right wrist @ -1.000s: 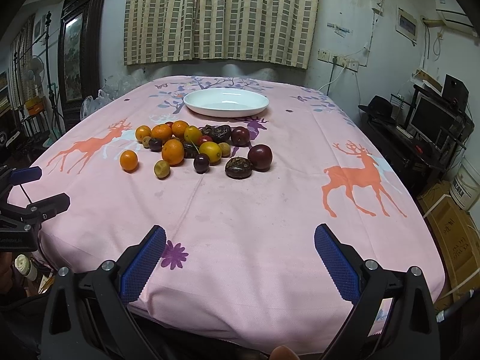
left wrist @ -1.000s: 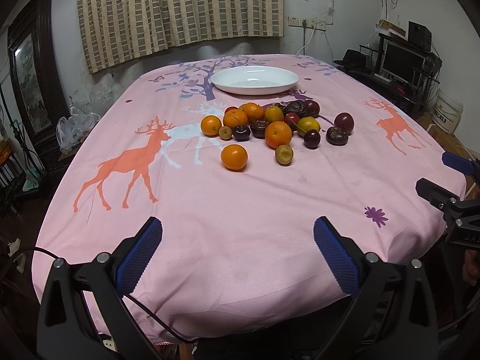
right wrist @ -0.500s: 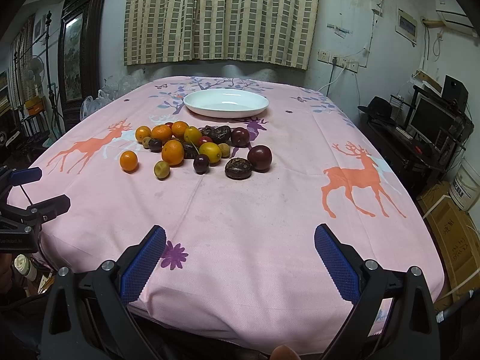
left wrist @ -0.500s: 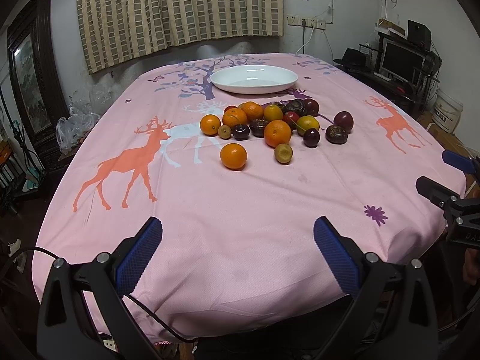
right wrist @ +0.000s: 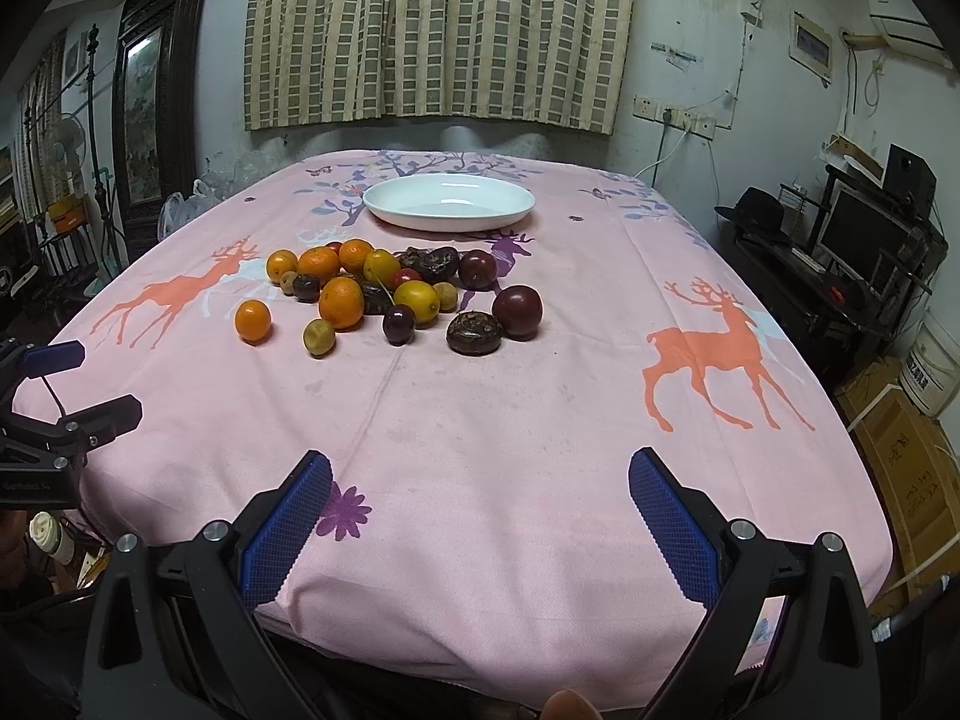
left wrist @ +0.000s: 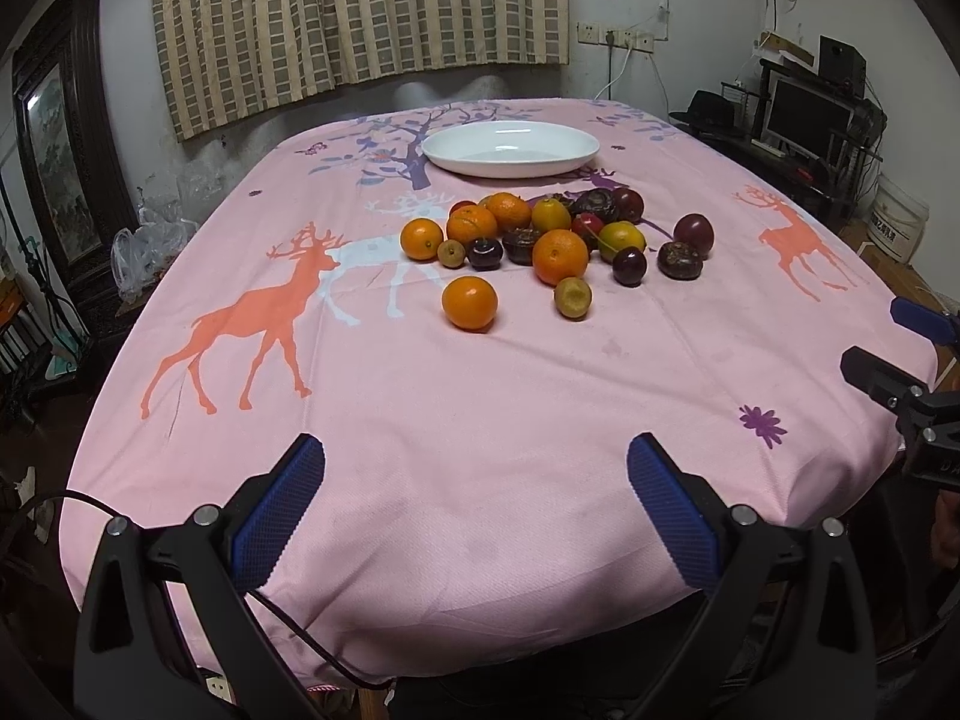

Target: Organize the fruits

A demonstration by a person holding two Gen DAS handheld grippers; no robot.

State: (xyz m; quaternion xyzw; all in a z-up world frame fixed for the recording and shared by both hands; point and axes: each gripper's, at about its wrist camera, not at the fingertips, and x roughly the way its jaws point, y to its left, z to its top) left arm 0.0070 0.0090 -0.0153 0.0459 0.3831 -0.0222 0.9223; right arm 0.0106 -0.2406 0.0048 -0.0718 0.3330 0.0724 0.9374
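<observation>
A pile of fruit lies mid-table: oranges, dark plums, wrinkled passion fruits, small yellow-brown fruits. One orange sits apart at the front left; it also shows in the right wrist view. An empty white oval plate stands behind the pile, seen too in the right wrist view. My left gripper is open and empty over the near table edge. My right gripper is open and empty at the near edge, to the right of the left one.
The table wears a pink cloth with deer prints. A dark framed mirror and plastic bags stand at the left. A monitor and shelf and cardboard boxes stand at the right. Curtains hang behind.
Both grippers have crept slightly forward toward the fruit; jaws stay open. Nothing on the table has moved.
</observation>
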